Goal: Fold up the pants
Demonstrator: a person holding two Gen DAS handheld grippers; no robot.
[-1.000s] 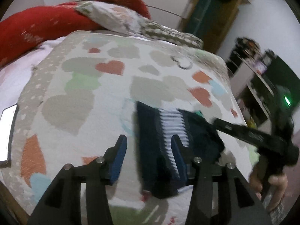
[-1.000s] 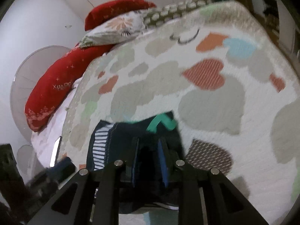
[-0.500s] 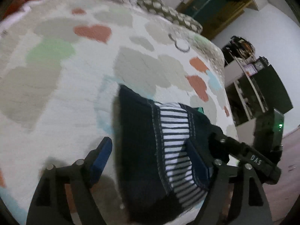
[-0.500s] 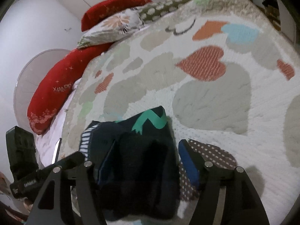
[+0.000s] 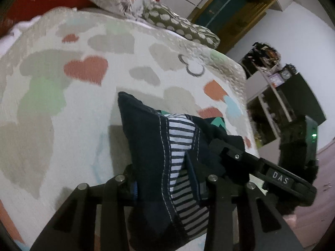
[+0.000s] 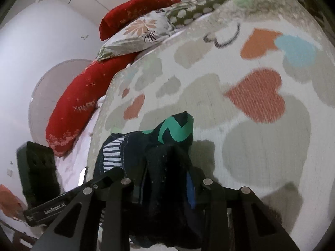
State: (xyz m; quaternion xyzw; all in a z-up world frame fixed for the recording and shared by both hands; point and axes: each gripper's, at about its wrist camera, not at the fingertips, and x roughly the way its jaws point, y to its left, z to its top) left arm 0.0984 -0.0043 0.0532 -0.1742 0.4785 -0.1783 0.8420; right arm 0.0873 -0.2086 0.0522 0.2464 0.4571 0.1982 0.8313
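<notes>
My left gripper (image 5: 165, 179) just closed down, now clamped on the near end of the folded pants (image 5: 150, 146), striped panel betw the pads. My right gripper (image 6: 167, 179) also just closed, pinched on dark fabric beside the green zigzag patch. Pants bundle sits on the heart bedspread (image 5: 69, 113) at its near edge, long axis running away twd the pillows (image 6: 136, 31).
</notes>
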